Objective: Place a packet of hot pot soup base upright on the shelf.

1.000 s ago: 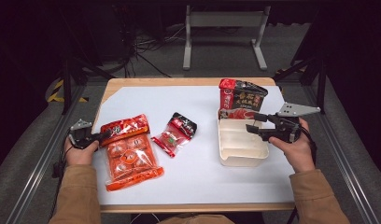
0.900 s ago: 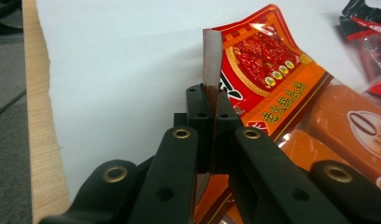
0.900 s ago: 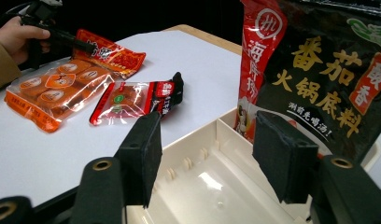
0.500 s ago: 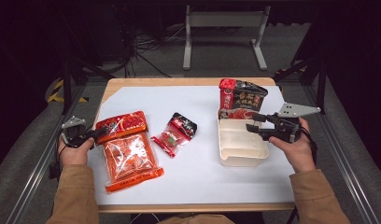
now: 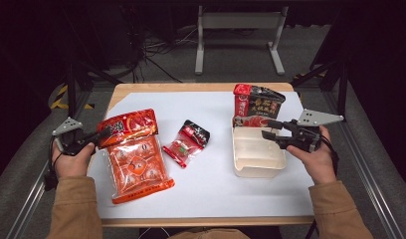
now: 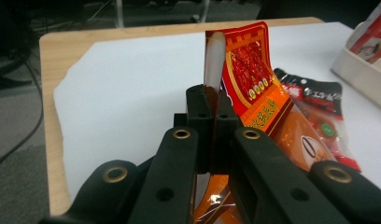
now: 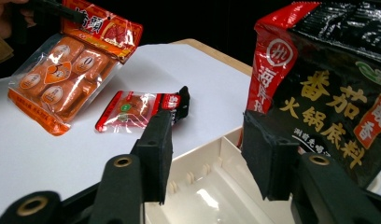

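My left gripper [image 5: 104, 133] is shut on the top edge of an orange snack bag [image 5: 136, 159], and the left gripper view shows the bag's header [image 6: 247, 70] pinched between its jaws [image 6: 212, 100]. The bag's top is raised; its bottom rests on the white sheet. My right gripper [image 5: 266, 128] hovers over the far end of a white plastic tray [image 5: 255, 167]. Its jaws [image 7: 212, 140] have just been closing and stand apart, with the tray's inside [image 7: 212, 186] below them and nothing pressed. A red-and-black pouch [image 7: 328, 84] stands just beyond the right jaw.
A small red-and-black packet [image 5: 187, 142] lies mid-table between the orange bag and the tray. A white sheet [image 5: 211, 184] covers most of the wooden table [image 5: 201, 87]. Dark metal frame legs and cables stand beyond the far edge.
My left gripper has risen and drawn slightly left, lifting the orange bag's top off the sheet. The right gripper stayed over the tray while its jaws narrowed.
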### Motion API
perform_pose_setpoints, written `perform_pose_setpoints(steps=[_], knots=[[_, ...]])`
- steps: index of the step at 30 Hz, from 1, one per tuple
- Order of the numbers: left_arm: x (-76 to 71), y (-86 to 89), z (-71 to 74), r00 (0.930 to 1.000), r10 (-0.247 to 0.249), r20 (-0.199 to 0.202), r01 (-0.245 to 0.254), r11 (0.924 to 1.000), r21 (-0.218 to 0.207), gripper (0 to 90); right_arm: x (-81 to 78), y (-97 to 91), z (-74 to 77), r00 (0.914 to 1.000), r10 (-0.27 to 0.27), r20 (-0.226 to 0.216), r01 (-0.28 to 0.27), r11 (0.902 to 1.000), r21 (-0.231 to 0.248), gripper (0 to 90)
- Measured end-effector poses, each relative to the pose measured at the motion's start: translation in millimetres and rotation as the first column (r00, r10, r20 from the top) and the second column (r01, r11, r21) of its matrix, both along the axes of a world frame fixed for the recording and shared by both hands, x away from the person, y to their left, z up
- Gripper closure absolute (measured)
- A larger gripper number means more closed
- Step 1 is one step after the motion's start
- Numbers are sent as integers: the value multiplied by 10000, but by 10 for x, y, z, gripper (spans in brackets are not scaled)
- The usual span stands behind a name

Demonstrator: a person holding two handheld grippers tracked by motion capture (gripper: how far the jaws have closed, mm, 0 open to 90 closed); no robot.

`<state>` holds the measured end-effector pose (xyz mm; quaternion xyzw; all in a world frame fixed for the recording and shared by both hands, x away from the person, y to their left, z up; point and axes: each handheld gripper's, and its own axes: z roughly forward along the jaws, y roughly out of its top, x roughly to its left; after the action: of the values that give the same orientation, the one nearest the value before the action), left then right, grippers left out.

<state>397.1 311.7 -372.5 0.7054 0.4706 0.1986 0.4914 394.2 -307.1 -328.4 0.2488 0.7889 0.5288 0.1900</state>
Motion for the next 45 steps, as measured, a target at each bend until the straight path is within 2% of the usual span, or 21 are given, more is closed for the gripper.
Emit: perform_pose_setpoints(steps=[6,9,15,19,23,24,25,26,27,28,29,30,35,36,37,39,41,43,45], knots=[[-107,-72,193,9968,-398,695,415,9989,-222,900,-13,9,20,9998,180,29,-180,9997,157,541],[-160,-126,284,9929,-595,1027,622,9978,-230,900,-20,23,30,9994,294,-208,-290,9993,219,566],[-246,-210,415,9852,-955,1424,1000,9947,-246,900,-41,36,52,9984,331,-454,-318,9991,273,569],[-336,-272,534,9721,-1480,1822,1545,9877,-221,900,-59,48,70,9980,389,-495,-374,9988,304,564],[-419,-328,632,9550,-2013,2180,2106,9774,-198,900,-71,58,84,9978,446,-488,-429,9984,355,560],[-419,-328,632,9550,-2013,2180,2106,9774,-198,900,-74,62,87,9978,465,-476,-449,9984,354,560],[-456,-365,679,9452,-2265,2352,2350,9720,-83,900,-77,66,91,9978,476,-466,-460,9984,341,560],[-473,-385,695,9413,-2360,2414,2449,9695,-72,900,-80,70,93,9977,500,-466,-484,9982,363,560],[-473,-385,695,9413,-2360,2414,2449,9695,-72,900,-83,73,95,9976,520,-466,-503,9981,365,560],[-500,-412,721,9258,-2682,2665,2775,9607,27,900,-87,78,98,9974,544,-464,-528,9979,363,560],[-500,-412,721,9258,-2682,2665,2775,9607,27,900,-87,78,98,9974,544,-464,-528,9979,363,560],[-510,-420,729,9157,-2876,2807,3002,9539,-19,900,-88,81,99,9972,573,-479,-555,9977,386,561],[-575,-462,788,8878,-3401,3102,3603,9328,-83,900,-114,126,132,9944,947,-465,-917,9938,629,557],[-595,-482,807,8780,-3569,3191,3765,9264,2,900,-120,139,140,9939,1008,-440,-979,9932,635,556],[-623,-510,834,8617,-3825,3334,3986,9169,217,900,-127,153,148,9935,1059,-424,-1030,9926,648,554],[-661,-549,869,8390,-4175,3490,4278,9024,512,900,-133,179,159,9922,1175,-406,-1147,9911,672,549],[-684,-570,888,8280,-4341,3549,4449,8939,553,900,-134,211,174,9912,1270,-377,-1244,9901,652,544],[-706,-589,906,8235,-4420,3557,4537,8895,548,900,-135,240,191,9902,1355,-348,-1329,9888,672,541],[-728,-612,929,8159,-4499,3632,4623,8848,575,900,-141,277,211,9889,1459,-298,-1435,9871,713,532]])
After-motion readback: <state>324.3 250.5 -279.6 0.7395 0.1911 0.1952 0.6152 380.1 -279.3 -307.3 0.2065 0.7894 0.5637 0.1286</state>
